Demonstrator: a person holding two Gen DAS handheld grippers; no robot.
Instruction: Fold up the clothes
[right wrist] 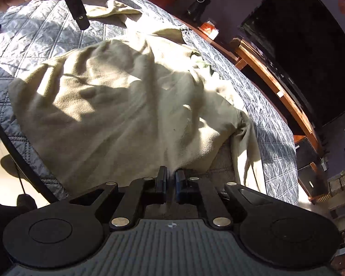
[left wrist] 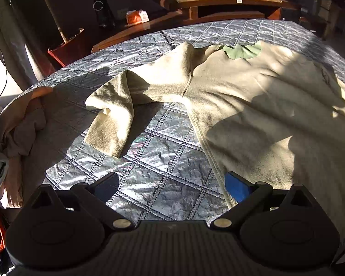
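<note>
A beige fleece sweater (left wrist: 253, 105) lies spread on the quilted grey bedcover (left wrist: 154, 161), its green-lined collar (left wrist: 243, 50) at the far side and its left sleeve (left wrist: 112, 115) bent back on itself. My left gripper (left wrist: 172, 184) is open and empty above the cover, its blue right pad at the sweater's side seam near the hem. In the right wrist view the sweater (right wrist: 117, 105) lies rumpled. My right gripper (right wrist: 170, 179) is shut on the sweater's near edge, with fabric pinched between the pads.
A pile of pinkish clothes (left wrist: 18, 128) lies at the bed's left edge. A wooden bench (left wrist: 220, 2), a potted plant (left wrist: 66, 46) and a dark TV (right wrist: 306, 53) stand beyond the bed. The left gripper's dark body (right wrist: 73, 2) hangs over the far side.
</note>
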